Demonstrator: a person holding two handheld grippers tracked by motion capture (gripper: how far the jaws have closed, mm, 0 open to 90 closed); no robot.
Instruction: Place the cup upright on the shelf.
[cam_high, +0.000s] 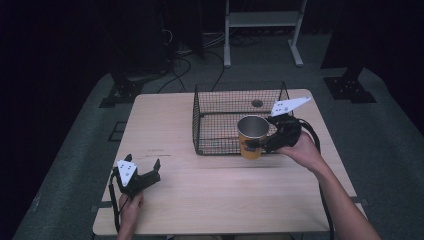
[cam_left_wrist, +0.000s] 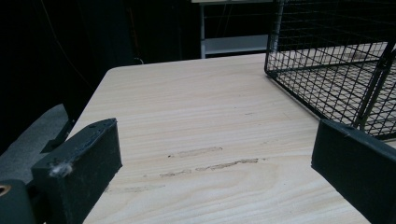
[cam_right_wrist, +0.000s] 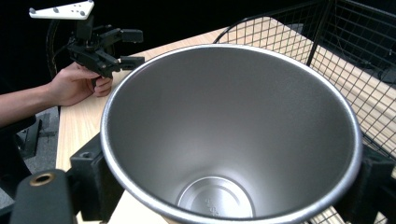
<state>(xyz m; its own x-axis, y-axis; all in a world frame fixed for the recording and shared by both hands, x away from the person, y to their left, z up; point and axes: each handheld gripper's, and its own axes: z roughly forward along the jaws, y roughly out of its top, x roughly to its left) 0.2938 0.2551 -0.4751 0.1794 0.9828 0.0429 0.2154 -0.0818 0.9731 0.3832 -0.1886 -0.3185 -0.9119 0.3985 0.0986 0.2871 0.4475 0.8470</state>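
**Steel cup gripped at basket's near wall; left tool idle and spread**

Closest to any lens is the steel cup (cam_right_wrist: 231, 140), whose open mouth and bare inside bottom dominate the right gripper view. Black pads press its wall from both sides there, at roughly 8 and 4 o'clock of the rim, so the right gripper (cam_high: 260, 142) is clamped on the cup. That view does not reveal the cup's outside; the high view does, showing an orange-yellow band on the lower body. From above, the cup is upright, held just at the near wall of the wire basket (cam_high: 220, 100), toward its 5 o'clock corner. Whether the cup's base clears the table (cam_high: 210, 200) cannot be told.

The left gripper (cam_high: 144, 172) sits at about 8 o'clock on the tabletop, well apart from the basket, held by the person's left hand (cam_high: 131, 207). Its own view shows both jaws spread wide with bare wood and faint scuff marks (cam_left_wrist: 210, 163) between them, and the basket's corner at 2 o'clock. The right gripper view catches this same tool in the distance at 10 o'clock, its jaws parted.
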